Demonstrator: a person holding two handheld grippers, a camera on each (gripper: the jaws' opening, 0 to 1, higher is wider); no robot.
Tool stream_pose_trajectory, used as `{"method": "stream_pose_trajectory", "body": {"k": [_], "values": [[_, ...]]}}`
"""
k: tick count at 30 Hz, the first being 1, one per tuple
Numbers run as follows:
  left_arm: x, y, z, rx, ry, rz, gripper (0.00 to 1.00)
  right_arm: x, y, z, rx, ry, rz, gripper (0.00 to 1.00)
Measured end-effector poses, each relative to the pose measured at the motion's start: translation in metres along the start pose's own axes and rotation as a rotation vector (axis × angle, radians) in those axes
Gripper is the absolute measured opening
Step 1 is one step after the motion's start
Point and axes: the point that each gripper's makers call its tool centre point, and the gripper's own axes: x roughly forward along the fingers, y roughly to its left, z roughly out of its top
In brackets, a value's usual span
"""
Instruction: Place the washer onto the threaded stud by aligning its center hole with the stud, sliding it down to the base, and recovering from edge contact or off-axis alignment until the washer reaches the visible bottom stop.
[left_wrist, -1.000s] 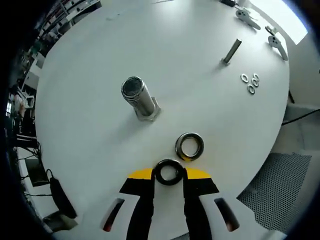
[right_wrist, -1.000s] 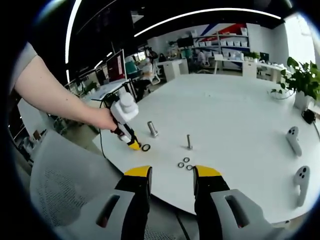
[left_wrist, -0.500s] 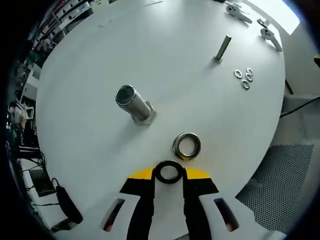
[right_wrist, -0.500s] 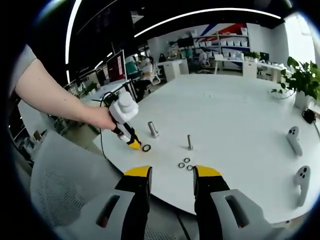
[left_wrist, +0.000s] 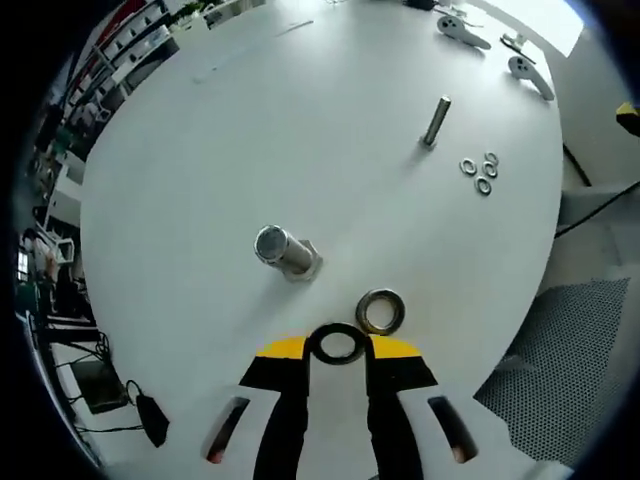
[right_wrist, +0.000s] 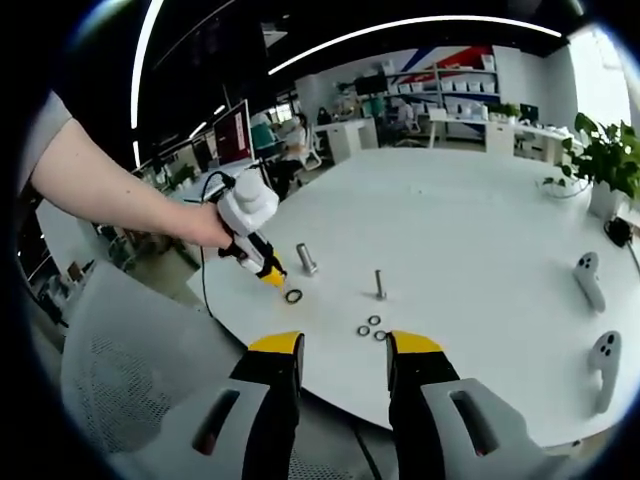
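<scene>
In the right gripper view a bare forearm reaches in from the left, its hand (right_wrist: 205, 232) tilting the left gripper (right_wrist: 270, 276) down at the white desk (right_wrist: 470, 230). That gripper's fingers (left_wrist: 290, 375) are clamped on a black washer (left_wrist: 336, 345), held above the desk near of the thick threaded stud (left_wrist: 284, 249). A second, metal washer (left_wrist: 380, 310) lies on the desk just right of the fingertips. Farther right stand a slim stud (left_wrist: 435, 120) and three small washers (left_wrist: 479, 172). The right gripper (right_wrist: 338, 350) hovers off the near desk edge, fingers apart with nothing between them; its view alone shows two white controllers (right_wrist: 592, 310) at far right.
</scene>
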Motion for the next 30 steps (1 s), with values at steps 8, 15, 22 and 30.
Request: {"method": "stream_pose_trajectory", "body": {"k": [8,15,22,30], "values": [[-0.019,0.010,0.018,0.070,-0.046,0.025,0.19,0.001,0.001,-0.001,-0.005,0.006,0.003,0.35],[-0.030,0.019,0.028,0.110,-0.069,0.053,0.19,0.001,0.001,-0.001,-0.006,0.007,0.005,0.35],[-0.037,0.029,0.046,0.124,-0.099,0.066,0.19,0.001,0.001,-0.002,-0.006,0.009,0.004,0.35],[-0.034,0.032,0.059,0.139,-0.087,0.052,0.19,0.001,-0.001,-0.002,-0.004,0.006,0.000,0.35]]}}
